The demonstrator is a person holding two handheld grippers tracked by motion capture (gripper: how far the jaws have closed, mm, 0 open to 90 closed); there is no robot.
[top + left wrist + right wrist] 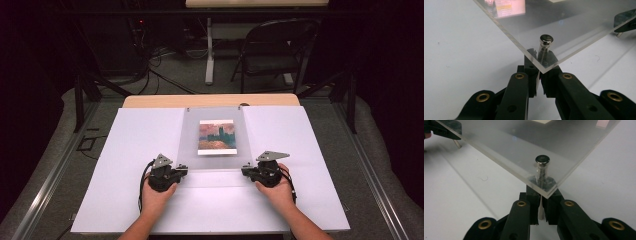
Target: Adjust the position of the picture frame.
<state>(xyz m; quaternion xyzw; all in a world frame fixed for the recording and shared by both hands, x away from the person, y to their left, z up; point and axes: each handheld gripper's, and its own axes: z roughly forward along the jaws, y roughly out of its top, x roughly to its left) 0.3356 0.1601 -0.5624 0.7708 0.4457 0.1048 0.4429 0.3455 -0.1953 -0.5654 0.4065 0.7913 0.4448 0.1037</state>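
White surface [140, 150] is overlain by a clear acrylic sheet [212, 137] covering a small picture [217, 137], whose near corners are pinched by the left hand-held gripper [181, 171] and right hand-held gripper [247, 171], apparently for a level lift beside each metal pin [546, 42].

A lab or recording studio is suggested: a white-topped table [125, 165] is enclosed by black curtains [30, 75], with cables [160, 60] trailed over grey carpet beside a folding chair [275, 50] beyond its far edge.
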